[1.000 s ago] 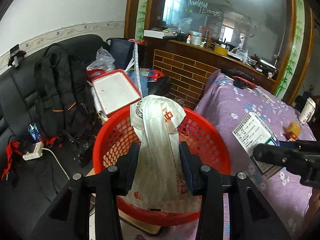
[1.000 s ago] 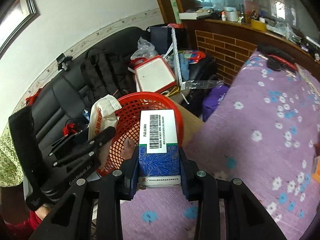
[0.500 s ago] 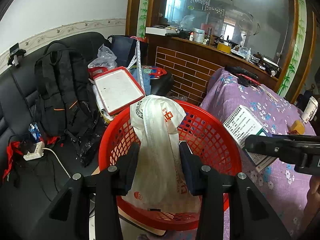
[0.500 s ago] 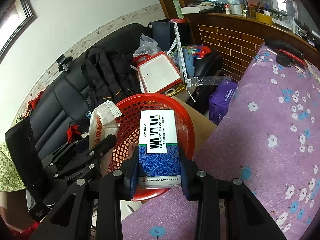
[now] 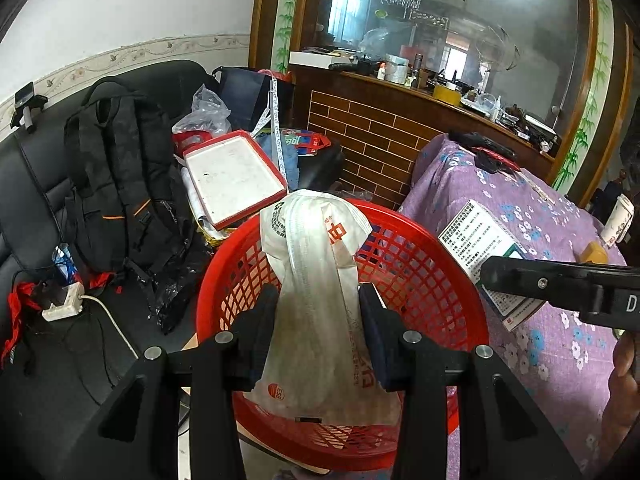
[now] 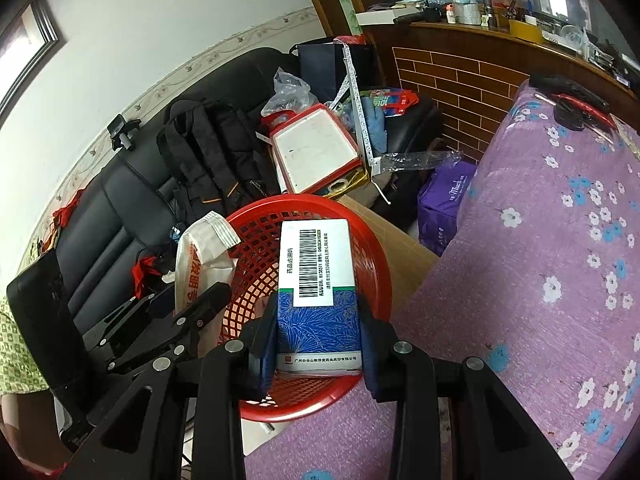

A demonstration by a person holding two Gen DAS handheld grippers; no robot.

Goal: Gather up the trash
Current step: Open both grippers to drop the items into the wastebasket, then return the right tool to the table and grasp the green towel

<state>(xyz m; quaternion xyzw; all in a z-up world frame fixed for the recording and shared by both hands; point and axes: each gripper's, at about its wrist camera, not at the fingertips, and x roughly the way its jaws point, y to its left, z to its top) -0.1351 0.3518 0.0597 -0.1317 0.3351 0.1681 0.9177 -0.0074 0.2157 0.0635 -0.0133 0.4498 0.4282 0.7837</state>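
From the left wrist camera, the left gripper (image 5: 318, 334) is clamped on a crumpled white plastic bag (image 5: 320, 300) printed with red characters, both pads pressed into its sides, and the bag hangs over the open red mesh basket (image 5: 424, 264). Beside the basket stands a table under a purple flowered cloth (image 5: 532, 344), and at the right edge the other tool's black finger crosses in front of a printed box (image 5: 482, 240). A black backpack (image 5: 120, 184) leans on the dark sofa to the left. From the right wrist camera, the right gripper (image 6: 320, 332) is closed on a blue-and-white medicine box (image 6: 316, 280) with a barcode label, gripping its two sides, and the box sits above the near rim of the basket (image 6: 372, 256), just over the cloth's edge (image 6: 540, 280). The left gripper (image 6: 200, 316) shows at the left with the bag (image 6: 204, 260) at the basket's far-left side.
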